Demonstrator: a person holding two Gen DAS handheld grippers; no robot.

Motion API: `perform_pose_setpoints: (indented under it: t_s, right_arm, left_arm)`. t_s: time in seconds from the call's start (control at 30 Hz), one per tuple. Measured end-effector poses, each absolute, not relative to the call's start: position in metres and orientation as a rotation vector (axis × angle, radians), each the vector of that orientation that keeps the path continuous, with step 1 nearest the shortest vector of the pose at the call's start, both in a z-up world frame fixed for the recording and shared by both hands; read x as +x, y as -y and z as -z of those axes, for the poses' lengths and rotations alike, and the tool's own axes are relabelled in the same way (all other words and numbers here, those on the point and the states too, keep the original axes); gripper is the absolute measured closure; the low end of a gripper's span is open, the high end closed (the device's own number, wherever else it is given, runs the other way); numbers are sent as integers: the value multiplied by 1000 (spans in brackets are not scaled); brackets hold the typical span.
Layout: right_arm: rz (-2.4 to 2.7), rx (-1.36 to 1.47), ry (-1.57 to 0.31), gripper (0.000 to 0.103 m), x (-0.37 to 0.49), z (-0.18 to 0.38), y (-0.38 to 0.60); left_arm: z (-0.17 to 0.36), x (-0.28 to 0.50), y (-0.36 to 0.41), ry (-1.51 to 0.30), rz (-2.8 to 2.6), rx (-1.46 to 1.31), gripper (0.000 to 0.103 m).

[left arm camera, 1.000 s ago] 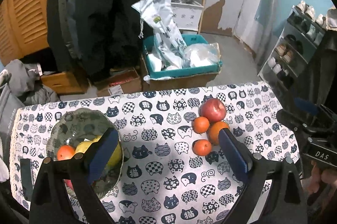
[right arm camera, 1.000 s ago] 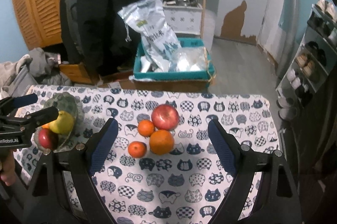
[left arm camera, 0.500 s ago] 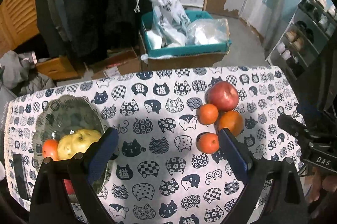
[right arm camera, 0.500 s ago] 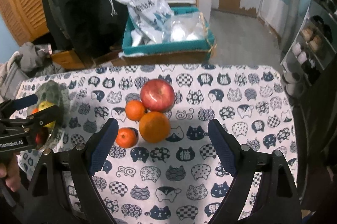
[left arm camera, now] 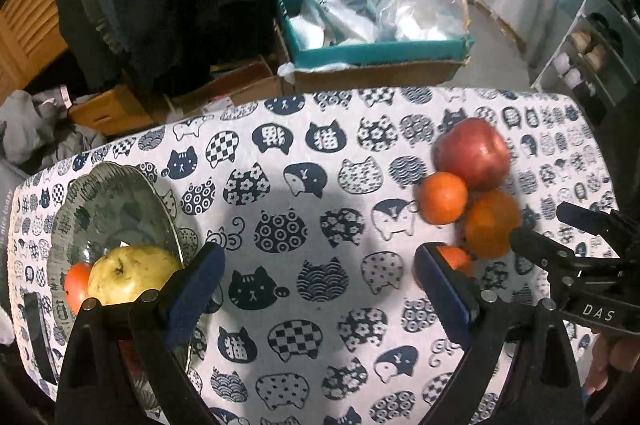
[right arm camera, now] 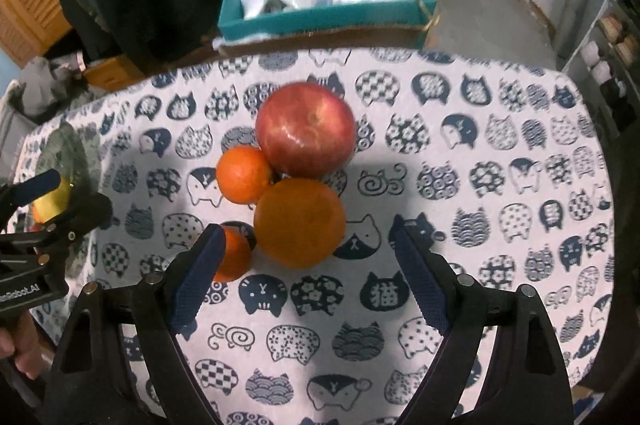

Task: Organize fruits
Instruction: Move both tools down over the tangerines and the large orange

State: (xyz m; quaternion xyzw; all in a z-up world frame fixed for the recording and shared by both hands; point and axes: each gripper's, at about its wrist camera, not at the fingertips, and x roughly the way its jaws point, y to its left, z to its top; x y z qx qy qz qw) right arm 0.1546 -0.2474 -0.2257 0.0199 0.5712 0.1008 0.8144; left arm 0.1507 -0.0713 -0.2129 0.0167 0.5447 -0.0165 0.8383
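The right gripper (right arm camera: 308,265) hangs over the cat-print tablecloth (right arm camera: 480,185) with its blue-padded fingers (right arm camera: 200,273) spread wide and holding nothing. A large orange (right arm camera: 299,223) lies just ahead of the gap between them. It touches a red apple (right arm camera: 306,129) on its far side. A small mandarin (right arm camera: 244,175) sits against both on the left. A second small mandarin (right arm camera: 234,257) lies partly hidden behind the left finger.

The left gripper (left arm camera: 320,273) is likewise spread and empty, over bare cloth between the fruit cluster and a glass bowl (left arm camera: 100,193) at the left end of the table. The bowl holds a yellow-green apple (left arm camera: 130,273) and a reddish fruit (left arm camera: 76,285), only partly visible. A teal box of plastic bags (left arm camera: 372,53) stands on the floor beyond the table.
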Motion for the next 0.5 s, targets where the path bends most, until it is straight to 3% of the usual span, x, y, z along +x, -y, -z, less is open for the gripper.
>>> perform_pose_setpoints:
  t_s: [0.5]
  right_arm:
    - [-220, 65, -1311, 17, 173, 268, 240]
  left_arm:
    - [246, 163, 67, -1229, 54, -1, 6]
